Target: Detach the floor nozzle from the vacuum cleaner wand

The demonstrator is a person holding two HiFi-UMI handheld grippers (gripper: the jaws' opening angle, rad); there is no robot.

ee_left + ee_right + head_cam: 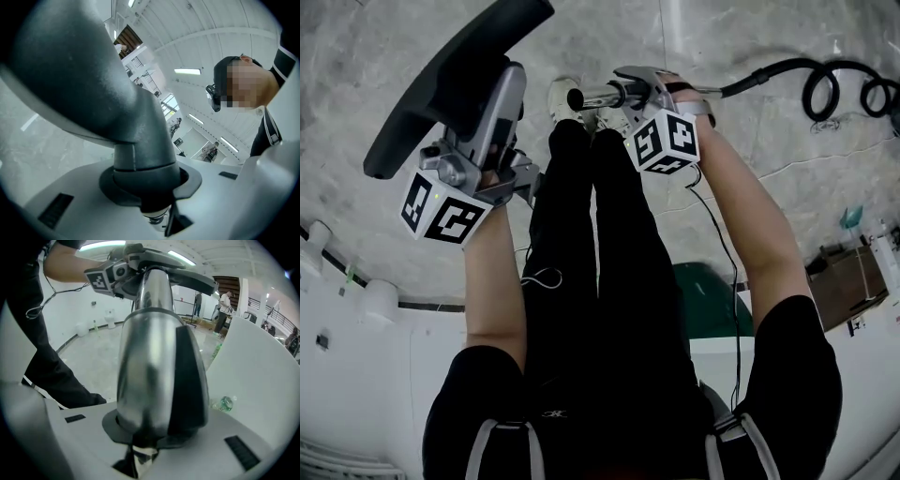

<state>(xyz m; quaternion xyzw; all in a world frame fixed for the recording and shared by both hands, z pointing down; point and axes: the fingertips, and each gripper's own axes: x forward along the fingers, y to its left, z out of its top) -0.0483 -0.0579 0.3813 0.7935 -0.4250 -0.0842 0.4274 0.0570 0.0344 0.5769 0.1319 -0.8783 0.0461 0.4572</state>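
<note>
The dark grey floor nozzle is up at the left of the head view, and my left gripper is shut on its neck. In the left gripper view that neck fills the space between the pads of the left gripper. My right gripper is shut on the chrome wand, whose open end points left toward the nozzle with a gap between them. The right gripper view shows the wand clamped in the right gripper, with the left gripper's marker cube beyond its tip.
A black hose runs right from the wand and coils on the stone floor. The person's legs and shoes stand between the grippers. A green object and a brown box lie at the right. A bottle lies on the floor.
</note>
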